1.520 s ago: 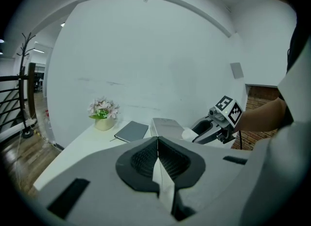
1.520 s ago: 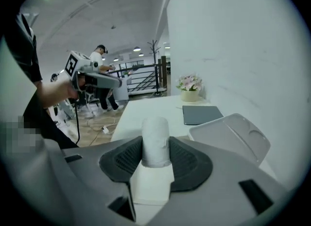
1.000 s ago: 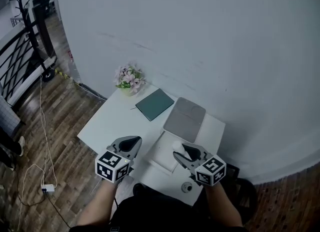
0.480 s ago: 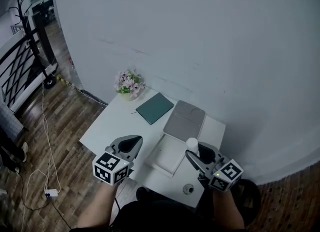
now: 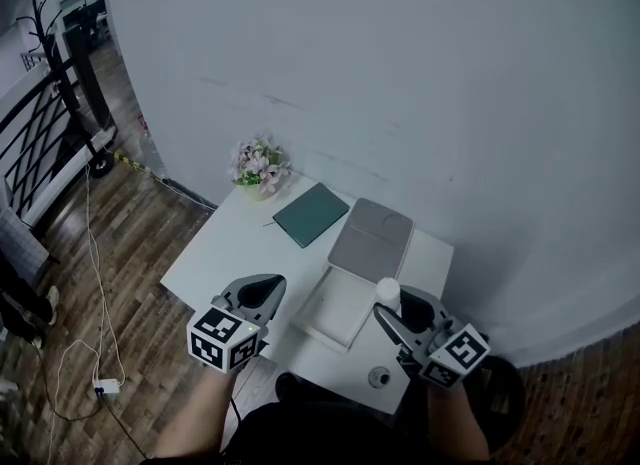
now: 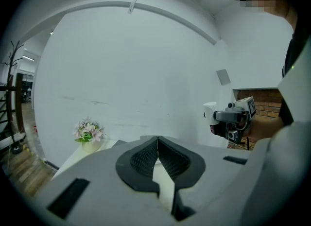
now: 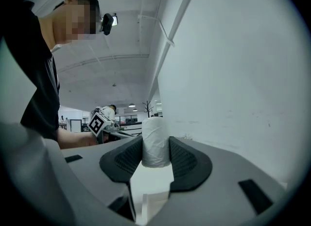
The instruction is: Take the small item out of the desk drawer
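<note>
A small white cylinder (image 5: 387,291) (image 7: 155,142), wrapped in white film, stands upright between the pads of my right gripper (image 5: 390,305) (image 7: 155,154), which is shut on it. It hangs over the desk's right end, just right of the open white drawer (image 5: 340,308). My left gripper (image 5: 262,288) (image 6: 158,142) is shut and empty, held over the desk's front edge to the left of the drawer. From the left gripper view the right gripper (image 6: 233,120) shows side-on with the white cylinder (image 6: 210,111) in its jaws.
On the white desk (image 5: 230,248) lie a green notebook (image 5: 310,213) and a grey pad (image 5: 372,238), with a pot of pink flowers (image 5: 258,165) at the far corner. A small round object (image 5: 378,377) sits near the front right. A wall stands behind; wooden floor and cables lie left.
My right gripper has carried the white cylinder from over the drawer to the right and a little toward me. The left gripper has barely moved.
</note>
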The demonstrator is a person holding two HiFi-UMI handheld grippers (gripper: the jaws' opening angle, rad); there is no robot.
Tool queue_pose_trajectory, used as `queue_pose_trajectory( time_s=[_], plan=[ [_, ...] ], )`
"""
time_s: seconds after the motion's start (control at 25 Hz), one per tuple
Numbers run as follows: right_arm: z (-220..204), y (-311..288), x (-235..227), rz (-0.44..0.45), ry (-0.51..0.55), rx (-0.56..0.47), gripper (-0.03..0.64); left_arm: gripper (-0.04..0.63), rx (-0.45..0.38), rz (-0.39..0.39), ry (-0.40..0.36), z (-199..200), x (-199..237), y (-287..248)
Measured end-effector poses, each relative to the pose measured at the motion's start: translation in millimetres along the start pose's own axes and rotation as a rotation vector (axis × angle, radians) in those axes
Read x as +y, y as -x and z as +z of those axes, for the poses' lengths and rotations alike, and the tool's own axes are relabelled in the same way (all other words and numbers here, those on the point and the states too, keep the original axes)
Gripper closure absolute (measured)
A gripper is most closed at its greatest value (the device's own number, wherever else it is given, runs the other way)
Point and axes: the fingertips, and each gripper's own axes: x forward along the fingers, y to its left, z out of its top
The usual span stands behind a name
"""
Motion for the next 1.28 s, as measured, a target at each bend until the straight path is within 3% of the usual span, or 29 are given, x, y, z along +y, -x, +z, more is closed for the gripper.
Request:
queue_pose_trajectory(
  time_s=[0.52, 1.28],
  plan=[
    [7, -11, 4, 0.037, 0.024, -0.017, 0.453, 0.584, -0.01, -0.004, 0.021, 2, 1, -6],
    [-1, -20, -14, 0.014, 0.001, 0.009, 0.453, 0.584, -0.019, 0.004, 0.021, 8, 8, -12]
  ],
)
